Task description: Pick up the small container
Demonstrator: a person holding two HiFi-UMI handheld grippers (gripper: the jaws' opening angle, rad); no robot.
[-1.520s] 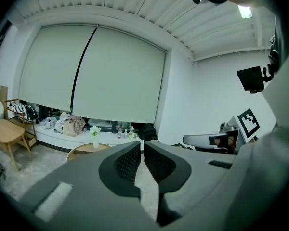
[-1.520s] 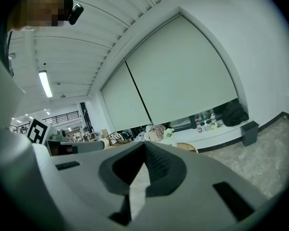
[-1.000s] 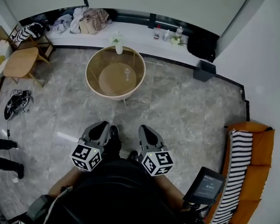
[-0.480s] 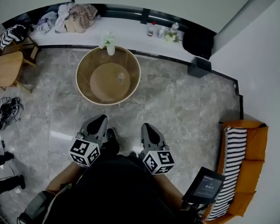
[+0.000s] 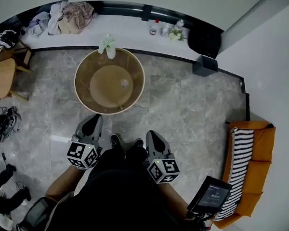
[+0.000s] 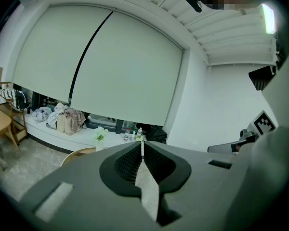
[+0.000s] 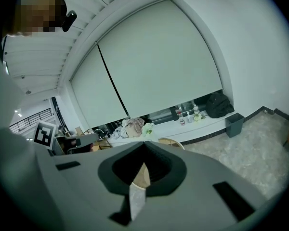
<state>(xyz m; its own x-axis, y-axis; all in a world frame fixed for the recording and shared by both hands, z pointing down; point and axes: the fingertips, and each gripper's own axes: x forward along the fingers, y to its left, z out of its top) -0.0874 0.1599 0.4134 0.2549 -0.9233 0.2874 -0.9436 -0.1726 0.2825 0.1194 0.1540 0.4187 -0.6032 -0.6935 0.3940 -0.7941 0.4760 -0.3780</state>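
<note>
Nearer than before, the table (image 5: 78, 88) carries the container (image 5: 124, 83) near its middle; our left gripper (image 5: 93, 121) and right gripper (image 5: 152, 136), both closed on nothing, could knock it over if we reach without opening.

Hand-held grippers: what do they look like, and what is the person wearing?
The left hand-held gripper and right hand-held gripper are grey shells with black jaw pads; each carries a white cube with black square markers. The person wears a black top.
</note>
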